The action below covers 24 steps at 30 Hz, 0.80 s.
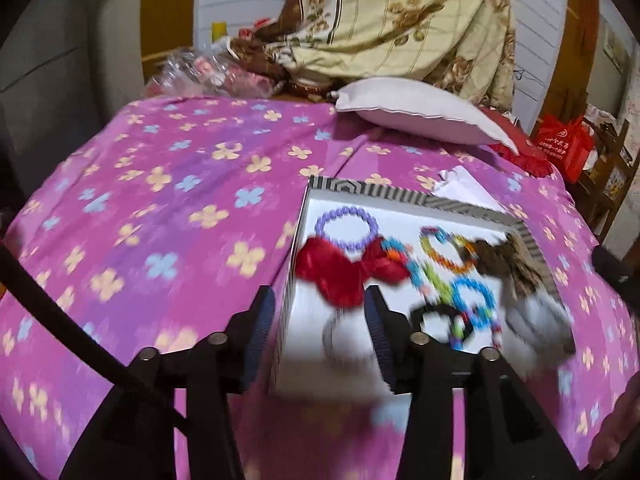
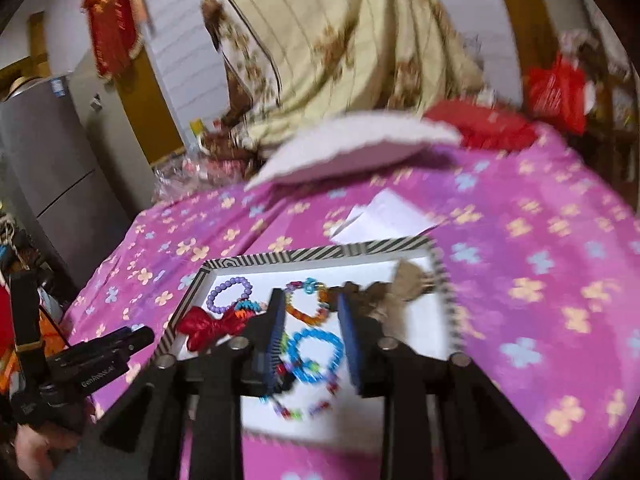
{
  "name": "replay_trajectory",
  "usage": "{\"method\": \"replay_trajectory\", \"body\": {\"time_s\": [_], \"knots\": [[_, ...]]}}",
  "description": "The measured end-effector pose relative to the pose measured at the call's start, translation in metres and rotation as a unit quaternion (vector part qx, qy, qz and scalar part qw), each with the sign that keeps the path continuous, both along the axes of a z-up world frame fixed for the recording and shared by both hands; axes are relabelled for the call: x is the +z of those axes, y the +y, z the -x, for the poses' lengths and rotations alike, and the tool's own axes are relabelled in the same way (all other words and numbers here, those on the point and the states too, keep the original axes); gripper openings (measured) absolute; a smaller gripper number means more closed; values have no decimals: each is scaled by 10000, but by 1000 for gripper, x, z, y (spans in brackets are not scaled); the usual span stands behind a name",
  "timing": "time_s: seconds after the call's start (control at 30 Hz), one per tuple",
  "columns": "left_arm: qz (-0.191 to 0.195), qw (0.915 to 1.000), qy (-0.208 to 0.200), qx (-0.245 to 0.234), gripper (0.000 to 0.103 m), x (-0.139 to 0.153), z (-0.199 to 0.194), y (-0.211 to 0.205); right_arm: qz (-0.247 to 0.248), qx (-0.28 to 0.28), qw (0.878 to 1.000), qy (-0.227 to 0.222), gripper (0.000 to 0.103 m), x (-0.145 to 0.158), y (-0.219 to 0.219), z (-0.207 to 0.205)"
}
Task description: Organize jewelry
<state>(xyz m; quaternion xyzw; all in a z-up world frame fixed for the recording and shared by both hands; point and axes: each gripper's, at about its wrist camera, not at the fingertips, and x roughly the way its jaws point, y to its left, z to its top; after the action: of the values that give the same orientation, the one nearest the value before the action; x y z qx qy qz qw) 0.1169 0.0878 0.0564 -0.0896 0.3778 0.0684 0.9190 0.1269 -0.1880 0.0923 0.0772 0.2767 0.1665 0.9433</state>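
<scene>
Tray (image 1: 420, 196) w/ striped rim on pink floral sheet (image 1: 160, 200), white floor inside. In tray: purple bracelet (image 1: 346, 228) at far left corner; red bow (image 1: 348, 268) just nearer, overlapping its ring; orange bracelet (image 1: 448, 250) mid-tray; blue bracelet (image 1: 476, 300) nearer still; brown clip (image 1: 508, 258) toward right rim; more beads strewn between, too blurred to sort. Both views motion-smeared.

Left gripper (image 1: 320, 320) over tray's near-left corner, jaws wide apart, nothing between; left finger outside tray wall over sheet, right finger over tray floor just below bow. Contact w/ bow: can't tell.

Right gripper (image 2: 312, 334) above tray (image 2: 320, 254) centre, jaws parted, holding nothing; blue bracelet (image 2: 316, 350) seen thru gap, orange bracelet (image 2: 308, 308) beyond tips. Bow (image 2: 212, 326) by left rim, purple bracelet (image 2: 230, 294) behind it, clip (image 2: 372, 296) to right.

White paper (image 2: 384, 216) on sheet just past tray. Pillow (image 1: 420, 114) further back, cream floral quilt (image 1: 400, 20) heaped behind. Red bag (image 1: 564, 148) at far right.
</scene>
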Motion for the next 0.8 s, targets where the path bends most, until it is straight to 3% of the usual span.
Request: {"method": "replay_trajectory", "body": {"time_s": [0.07,0.17,0.23,0.33,0.5,0.63,0.8], "knots": [[-133,9997,-187,-111,51,4,30,-13,137,-81,9996,-222,51,-3,-10,34],[-440,9975,-413,-369,57,14,71,-37,115,-74,9998,-151,60,-9,-24,75],[-609,9941,-690,-576,57,21,97,-51,20,-69,9996,-274,82,-2,-31,94],[-736,9890,-1031,-764,56,21,122,-63,330,-163,9960,-809,103,8,-31,123],[-693,9895,-1021,-753,56,12,123,-72,766,-196,9947,-654,103,3,-25,132],[-704,9923,-957,-335,56,11,122,-66,991,-282,9939,-397,103,-6,-23,127],[-624,9939,-877,-230,56,10,126,-58,839,-274,9960,-103,103,-16,-24,116]]}}
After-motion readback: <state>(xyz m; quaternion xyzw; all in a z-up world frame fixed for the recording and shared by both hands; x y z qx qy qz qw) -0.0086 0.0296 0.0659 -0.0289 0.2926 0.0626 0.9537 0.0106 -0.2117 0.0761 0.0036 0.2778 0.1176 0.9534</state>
